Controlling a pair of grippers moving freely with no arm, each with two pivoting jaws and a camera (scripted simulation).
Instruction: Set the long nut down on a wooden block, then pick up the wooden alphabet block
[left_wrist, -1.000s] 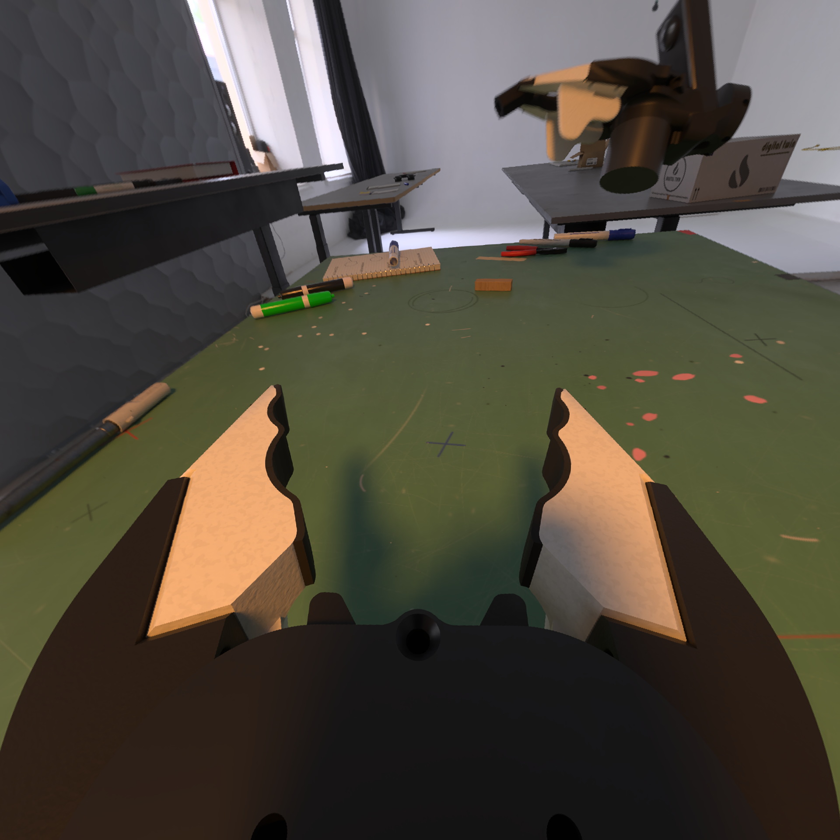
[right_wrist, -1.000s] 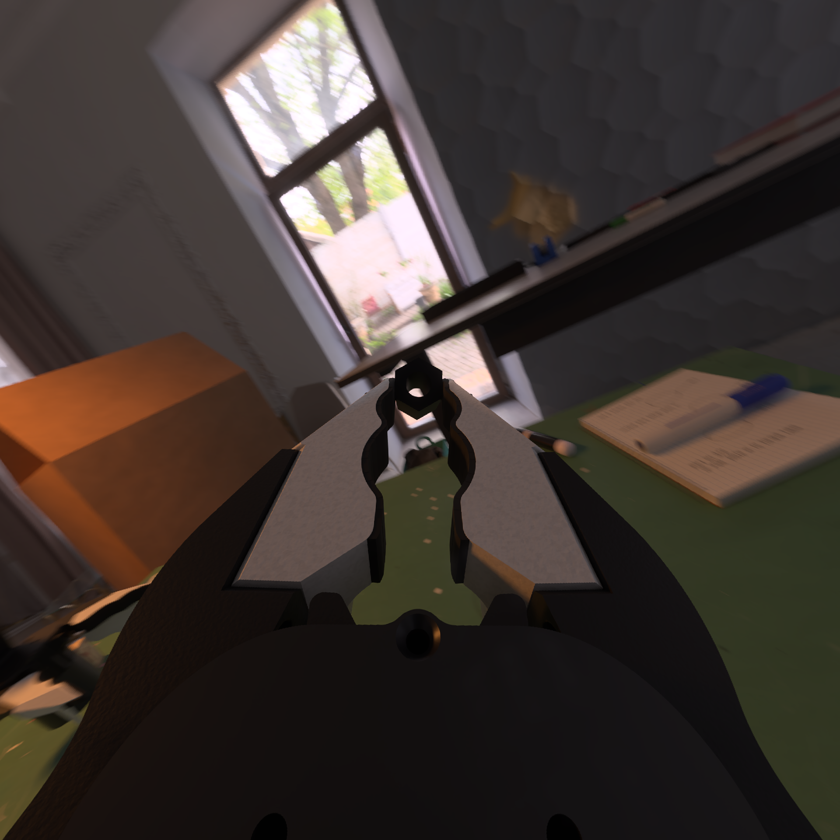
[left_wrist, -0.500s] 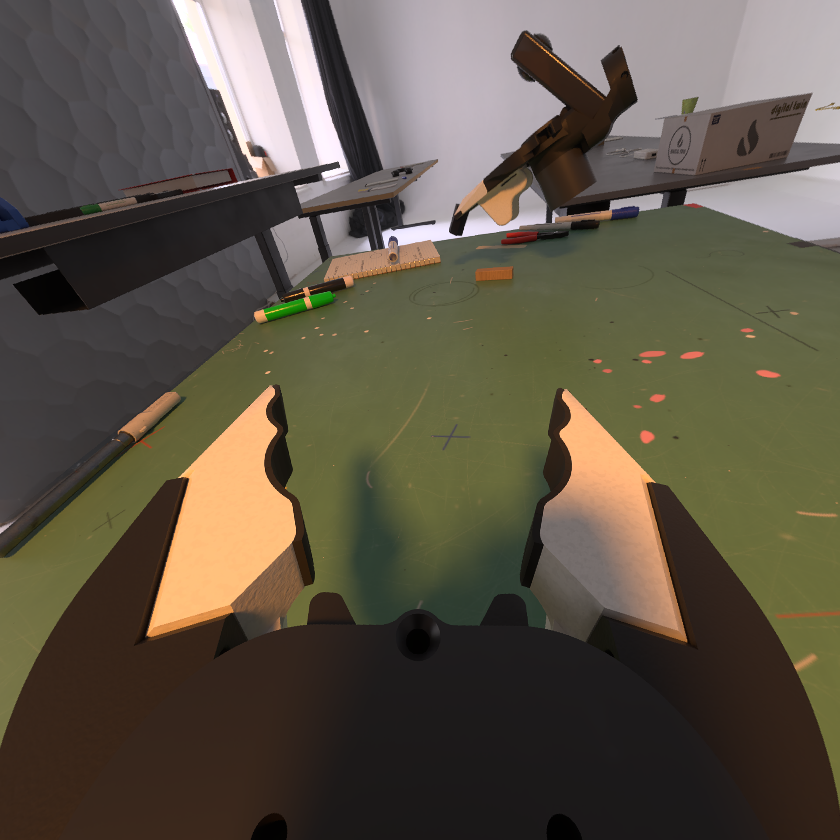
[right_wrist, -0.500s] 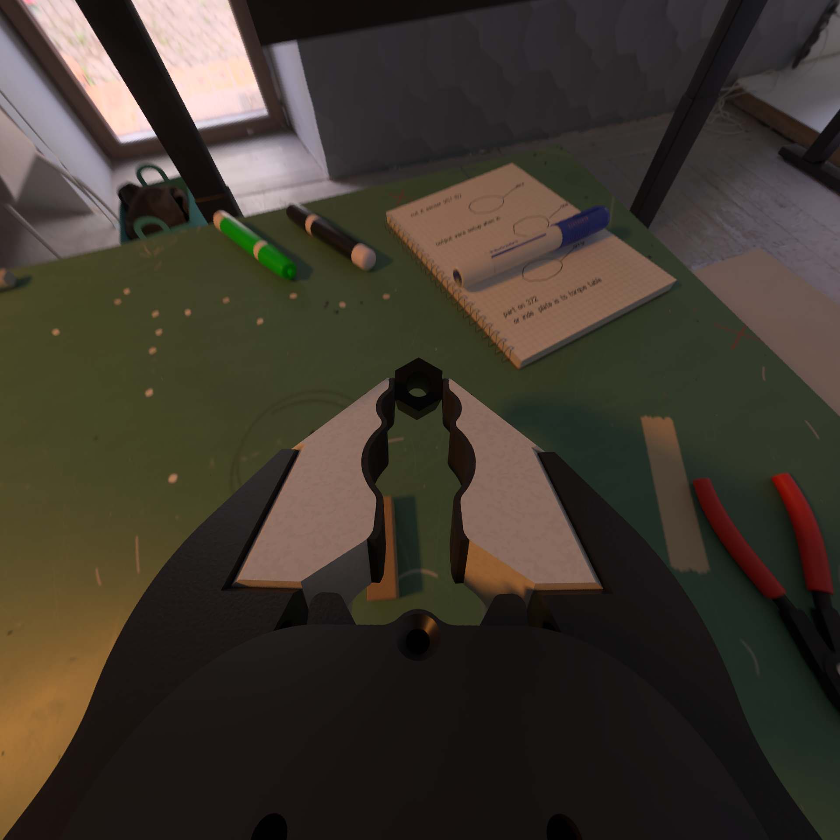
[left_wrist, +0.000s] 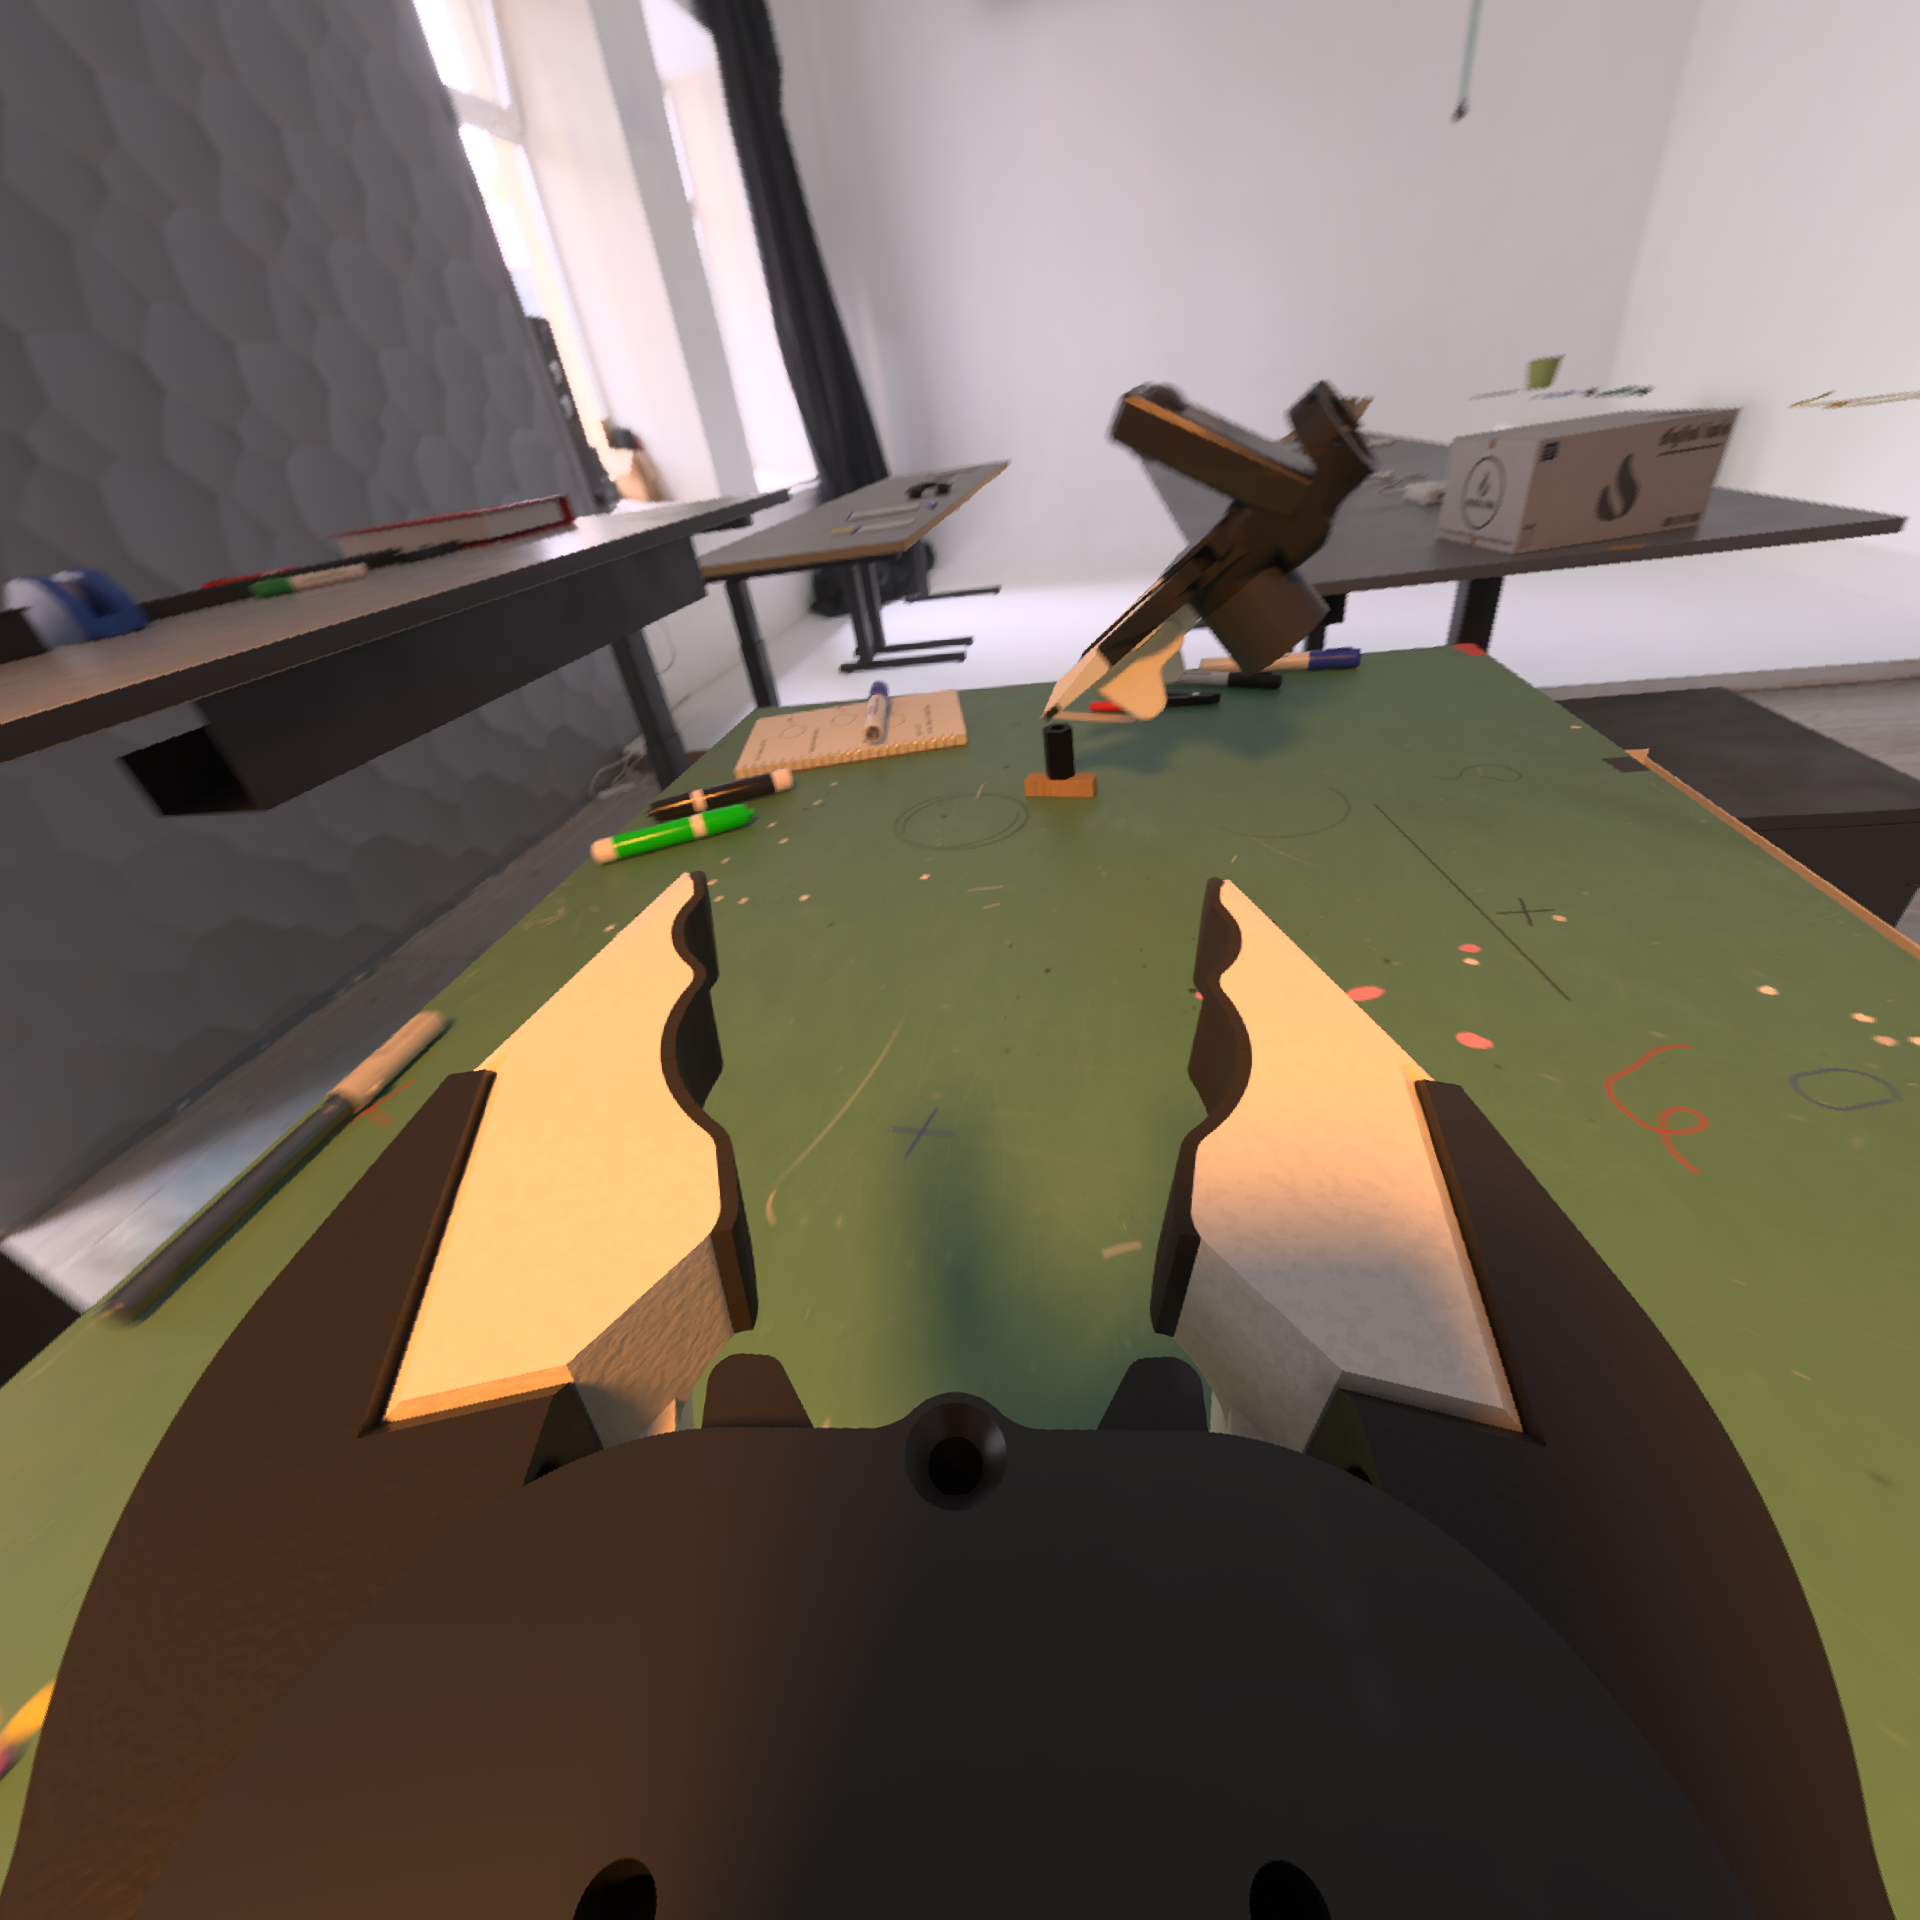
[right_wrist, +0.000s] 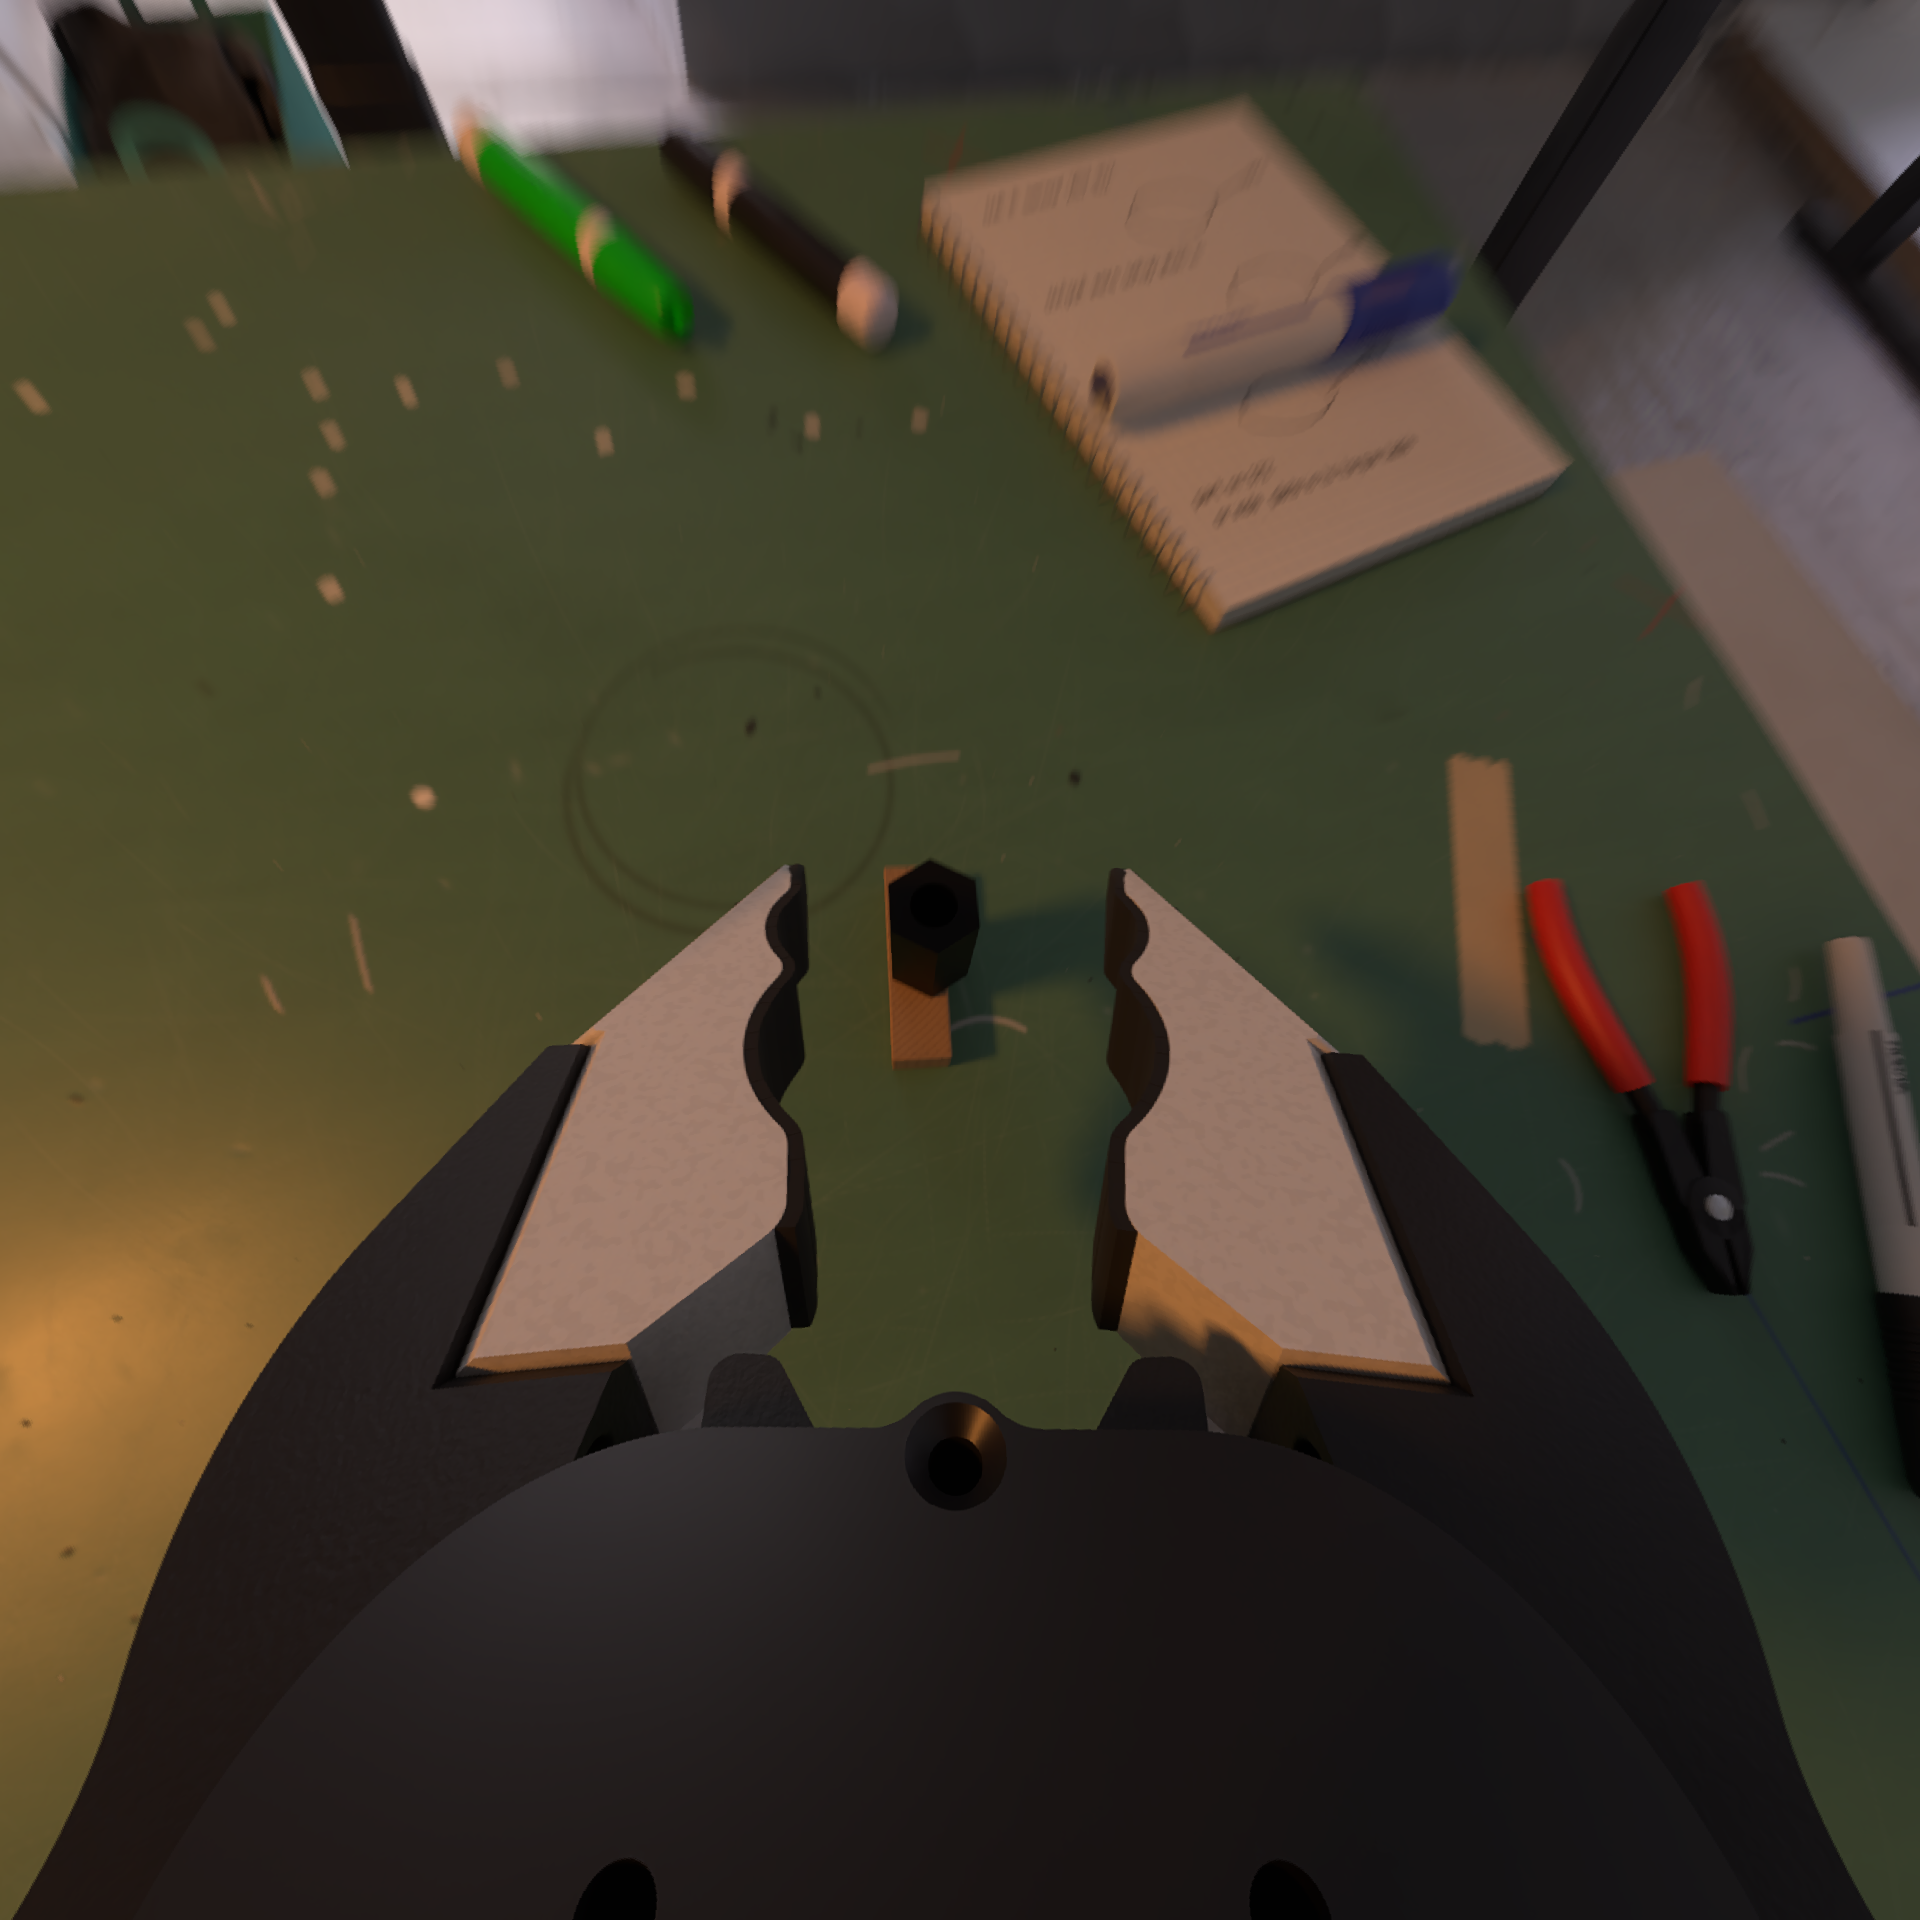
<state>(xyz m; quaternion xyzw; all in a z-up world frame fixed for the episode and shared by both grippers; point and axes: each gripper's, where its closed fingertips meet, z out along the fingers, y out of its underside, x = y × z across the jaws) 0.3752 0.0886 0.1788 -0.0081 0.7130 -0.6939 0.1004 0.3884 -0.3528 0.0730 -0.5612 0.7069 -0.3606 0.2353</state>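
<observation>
Upright on one end of a flat wooden block (right_wrist: 918, 1023) stands the black six-sided long nut (right_wrist: 932, 925); right gripper (right_wrist: 954, 883) and left gripper (left_wrist: 954, 894) both gape wide, empty.

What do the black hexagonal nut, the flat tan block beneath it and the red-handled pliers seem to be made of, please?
The black hexagonal nut looks like matt dark metal or plastic: even black, no shine, so undecided. The flat tan block appears to be bare wood, given its warm colour and fine lined grain. The red-handled pliers seem dark metal at the head, with glossy red rubbery sleeves.

Left view low, far; right overhead; shared long nut (left_wrist: 1058, 750).
</observation>
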